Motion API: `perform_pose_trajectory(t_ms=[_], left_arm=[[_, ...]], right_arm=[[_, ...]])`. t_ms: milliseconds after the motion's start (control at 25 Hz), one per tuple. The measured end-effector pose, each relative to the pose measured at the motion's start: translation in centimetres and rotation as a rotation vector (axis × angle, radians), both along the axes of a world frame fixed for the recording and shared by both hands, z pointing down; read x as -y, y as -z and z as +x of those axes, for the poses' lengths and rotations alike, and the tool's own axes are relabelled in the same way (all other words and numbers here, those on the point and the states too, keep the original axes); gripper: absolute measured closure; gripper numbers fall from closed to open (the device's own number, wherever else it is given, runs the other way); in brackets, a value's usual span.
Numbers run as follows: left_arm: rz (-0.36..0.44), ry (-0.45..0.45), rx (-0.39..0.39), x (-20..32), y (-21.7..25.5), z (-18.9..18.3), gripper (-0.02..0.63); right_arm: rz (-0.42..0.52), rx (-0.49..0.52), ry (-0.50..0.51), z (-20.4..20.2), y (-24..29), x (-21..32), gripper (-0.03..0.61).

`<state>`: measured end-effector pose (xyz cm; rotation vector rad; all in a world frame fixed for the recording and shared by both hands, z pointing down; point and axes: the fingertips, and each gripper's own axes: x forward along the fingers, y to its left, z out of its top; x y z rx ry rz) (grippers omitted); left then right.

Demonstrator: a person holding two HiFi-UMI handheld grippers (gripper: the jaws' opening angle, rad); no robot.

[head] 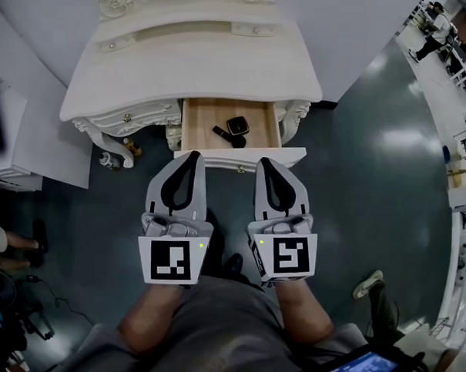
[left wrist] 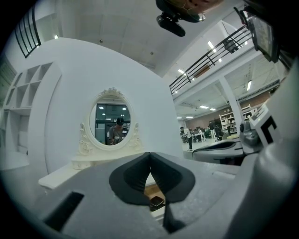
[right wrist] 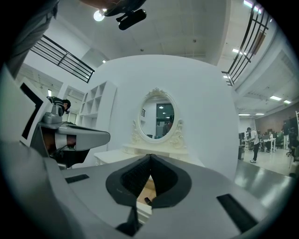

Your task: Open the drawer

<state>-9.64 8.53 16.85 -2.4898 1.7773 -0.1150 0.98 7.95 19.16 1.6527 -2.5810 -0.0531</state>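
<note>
- My left tongs (head: 191, 156) are closed: in the left gripper view the two pads meet at the tip and nothing is between them
- My right tongs (head: 264, 163) are closed too, pad against pad, and they hold nothing
- The drawer (head: 206, 117) is under the white counter (head: 192, 64) and is already pulled out; I see its wooden bottom, with a small watch (head: 237, 126) and a dark little object (head: 222, 132) inside
- The drawer lies straight ahead of both tongs, its white front panel (head: 242, 155) just beyond the tips
- The panel's long axis runs left to right, across the direction my tongs point; the drawer slides toward me
- Both hands are almost equally near, and the small knob (head: 240, 169) sits between the tips, a little nearer the right one
- I judge the opening is done, or nearly
</note>
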Motion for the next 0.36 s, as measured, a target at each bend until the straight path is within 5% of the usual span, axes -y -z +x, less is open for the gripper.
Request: perform_pose_trajectory(t_ms=[360], left_arm=[[0.001, -0.002, 0.0, 0.66, -0.1, -0.06, 0.598]], right_arm=[[-0.017, -0.005, -0.014, -0.14, -0.19, 0.8, 0.566]])
